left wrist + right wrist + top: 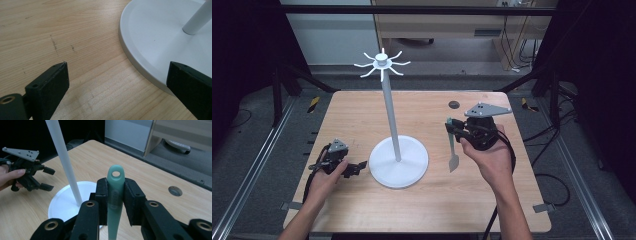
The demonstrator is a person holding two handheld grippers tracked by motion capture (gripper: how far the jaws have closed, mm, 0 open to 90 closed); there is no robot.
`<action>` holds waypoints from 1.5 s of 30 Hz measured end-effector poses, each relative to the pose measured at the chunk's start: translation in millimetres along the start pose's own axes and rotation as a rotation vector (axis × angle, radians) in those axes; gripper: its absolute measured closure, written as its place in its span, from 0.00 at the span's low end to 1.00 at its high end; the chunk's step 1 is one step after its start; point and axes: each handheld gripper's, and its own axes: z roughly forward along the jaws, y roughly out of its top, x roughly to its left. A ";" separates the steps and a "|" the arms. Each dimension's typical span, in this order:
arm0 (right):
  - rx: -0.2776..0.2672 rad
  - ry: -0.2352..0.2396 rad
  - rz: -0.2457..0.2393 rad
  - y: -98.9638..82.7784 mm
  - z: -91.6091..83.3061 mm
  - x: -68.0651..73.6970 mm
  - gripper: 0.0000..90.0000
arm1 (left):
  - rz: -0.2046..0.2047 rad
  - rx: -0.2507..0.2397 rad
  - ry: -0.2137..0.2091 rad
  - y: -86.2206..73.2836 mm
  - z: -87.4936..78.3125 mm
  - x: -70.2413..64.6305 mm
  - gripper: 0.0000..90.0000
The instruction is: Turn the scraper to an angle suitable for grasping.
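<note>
The right gripper [455,131] is lifted off the wooden table [362,107], its jaws clamped narrow on the handle of a pale green spatula [453,150]. In the right gripper view the spatula [115,195] sits squarely between the two black pads, its rounded end with the hanging hole poking out just past the fingertips. In the high view the flat blade hangs below the jaws, just above the tabletop or barely on it; I cannot tell which. To that gripper's left there is bare wood, then the round white base of the rack [398,162]; behind it the table runs clear to a small dark grommet [454,104] near the far edge.

The left gripper [359,166] lies low on the table, its jaws spread wide with nothing between them. The rim of the rack's base [140,62] lies just ahead of its right jaw, close beside it, with open wood in front of the left jaw.

The rack is smooth, matt white: a shallow dish foot, a thin straight pole [390,112], and a crown of curved hooks [382,64] well above both grippers. The table has light grain with faint scuffs and rounded corners.
</note>
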 end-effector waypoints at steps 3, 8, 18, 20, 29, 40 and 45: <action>-0.008 0.000 -0.015 8.0 -2.1 1.9 0.83 | 0.000 0.000 -0.001 0.0 0.2 -0.2 0.04; -0.019 0.015 0.000 18.9 -3.7 2.1 0.83 | -0.001 0.000 -0.002 0.0 0.3 -0.1 0.05; -0.047 0.015 -0.004 36.6 -6.0 5.0 0.83 | -0.003 0.000 0.000 0.0 0.1 0.6 0.04; -0.059 0.018 -0.006 43.7 -7.2 7.4 0.83 | -0.003 0.001 0.001 0.0 -0.5 0.5 0.04; -0.080 0.025 -0.027 66.3 -9.6 19.7 0.83 | -0.001 0.000 0.000 0.0 -0.4 0.8 0.04; -0.094 0.045 -0.051 84.8 -6.0 32.1 0.83 | -0.001 0.001 -0.003 0.1 0.1 0.3 0.05; -0.103 0.044 -0.062 93.3 -8.0 37.3 0.83 | -0.007 -0.001 -0.004 0.1 -0.5 0.8 0.05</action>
